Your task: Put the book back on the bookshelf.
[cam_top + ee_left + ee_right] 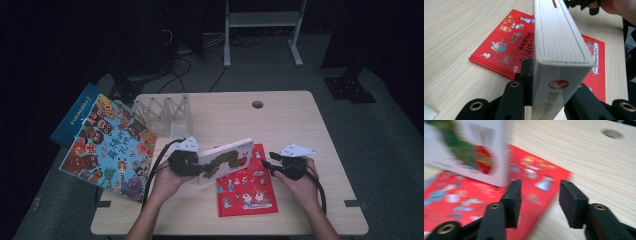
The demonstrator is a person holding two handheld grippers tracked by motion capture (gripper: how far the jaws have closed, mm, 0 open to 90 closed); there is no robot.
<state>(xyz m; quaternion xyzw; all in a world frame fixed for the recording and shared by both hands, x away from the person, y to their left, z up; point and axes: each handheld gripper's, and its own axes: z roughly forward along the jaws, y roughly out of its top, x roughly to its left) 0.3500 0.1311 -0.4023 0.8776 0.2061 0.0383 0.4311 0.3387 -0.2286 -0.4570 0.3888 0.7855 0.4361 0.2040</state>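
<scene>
Left gripper [192, 167] clamps the white book [227, 159] (held upright); right gripper [274, 162] agape, empty

The worktop [456, 32] is pale wood-grain laminate, smooth and matt. The thick white book [559, 47] has stiff, slightly glossy board; the red book [506, 50] a glossy printed cover.

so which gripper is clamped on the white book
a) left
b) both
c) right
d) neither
a: the left gripper has its jaws pressed on the white book, while the right gripper stands open with nothing between its jaws, above the red book.
</scene>
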